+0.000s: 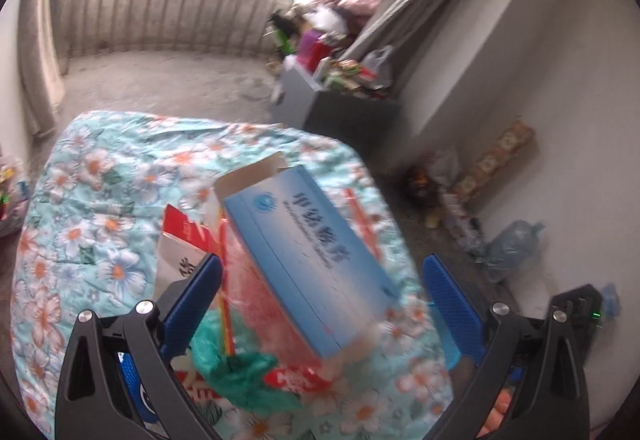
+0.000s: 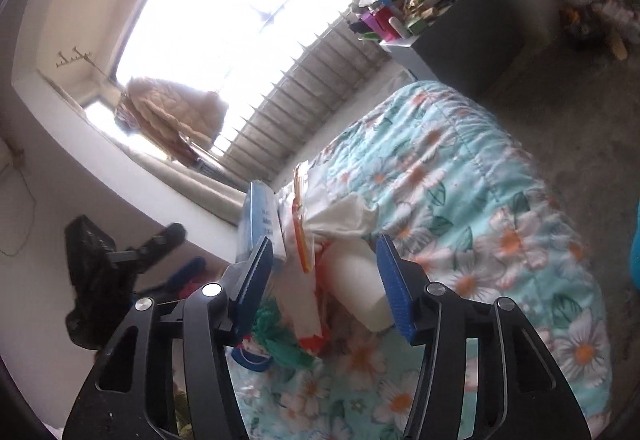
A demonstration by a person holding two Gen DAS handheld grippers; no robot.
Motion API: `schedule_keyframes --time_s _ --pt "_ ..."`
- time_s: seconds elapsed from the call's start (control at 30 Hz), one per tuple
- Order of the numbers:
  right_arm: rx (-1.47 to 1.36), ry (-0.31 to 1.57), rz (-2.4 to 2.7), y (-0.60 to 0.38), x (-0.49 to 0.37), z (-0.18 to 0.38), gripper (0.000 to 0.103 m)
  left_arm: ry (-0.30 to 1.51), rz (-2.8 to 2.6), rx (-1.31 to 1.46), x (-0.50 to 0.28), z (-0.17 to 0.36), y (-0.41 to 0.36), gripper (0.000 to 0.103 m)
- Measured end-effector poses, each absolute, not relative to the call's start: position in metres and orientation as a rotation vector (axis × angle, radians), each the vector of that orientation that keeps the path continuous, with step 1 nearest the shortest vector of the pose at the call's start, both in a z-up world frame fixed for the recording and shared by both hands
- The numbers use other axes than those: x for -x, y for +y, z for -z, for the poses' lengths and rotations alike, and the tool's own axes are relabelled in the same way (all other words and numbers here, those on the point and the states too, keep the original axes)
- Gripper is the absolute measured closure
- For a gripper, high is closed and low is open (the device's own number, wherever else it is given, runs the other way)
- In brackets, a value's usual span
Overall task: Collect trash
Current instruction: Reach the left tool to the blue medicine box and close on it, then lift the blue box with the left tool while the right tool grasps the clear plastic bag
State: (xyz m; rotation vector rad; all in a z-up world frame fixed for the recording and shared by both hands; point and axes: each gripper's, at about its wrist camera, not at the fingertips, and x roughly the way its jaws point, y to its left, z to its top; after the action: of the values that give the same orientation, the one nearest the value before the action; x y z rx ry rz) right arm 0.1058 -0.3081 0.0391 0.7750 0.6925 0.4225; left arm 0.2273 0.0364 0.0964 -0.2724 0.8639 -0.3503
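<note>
Blue card, a long open-ended medicine box [image 1: 308, 260], lies tilted atop a heap of litter on the floral quilt [image 1: 100, 175], between the spread fingers of the left gripper [image 1: 320, 304], which grips nothing. Crowding it are a red-and-white carton [image 1: 182, 236], clear red-edged plastic wrap [image 1: 256, 304] and a crumpled green bag [image 1: 240, 372]. The right gripper [image 2: 324, 272] hangs released too, with a white bottle [image 2: 360, 288] lying just inside its fingers. A grey cabinet [image 1: 316, 99] piled with clutter stands beyond the bed.

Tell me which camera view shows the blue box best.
The left wrist view: the blue box shows its broad printed face between the open fingers. The right wrist view shows the box only edge-on, partly hidden behind a finger.
</note>
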Motion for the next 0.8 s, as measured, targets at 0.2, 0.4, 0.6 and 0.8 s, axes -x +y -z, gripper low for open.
schedule_keyframes --time_s 0.2,0.4,0.6,0.8 --pt "-0.905 0.726 -0.518 -0.310 -0.141 -0.028 0.060 0.957 0.227 0.320 -0.254 -0.075 0.023 0.005" --pt "-0.972 0.770 -0.635 -0.299 -0.168 -0.021 0.065 0.965 0.188 0.257 -0.259 -0.067 0.006 0.005" --pt "-1.006 0.850 -0.697 -0.285 -0.189 -0.010 0.067 0.973 0.226 0.290 -0.260 -0.057 0.015 0.013" --pt "-1.025 0.913 -0.721 -0.276 -0.197 -0.010 0.067 0.972 0.241 0.343 -0.256 -0.056 0.024 0.018"
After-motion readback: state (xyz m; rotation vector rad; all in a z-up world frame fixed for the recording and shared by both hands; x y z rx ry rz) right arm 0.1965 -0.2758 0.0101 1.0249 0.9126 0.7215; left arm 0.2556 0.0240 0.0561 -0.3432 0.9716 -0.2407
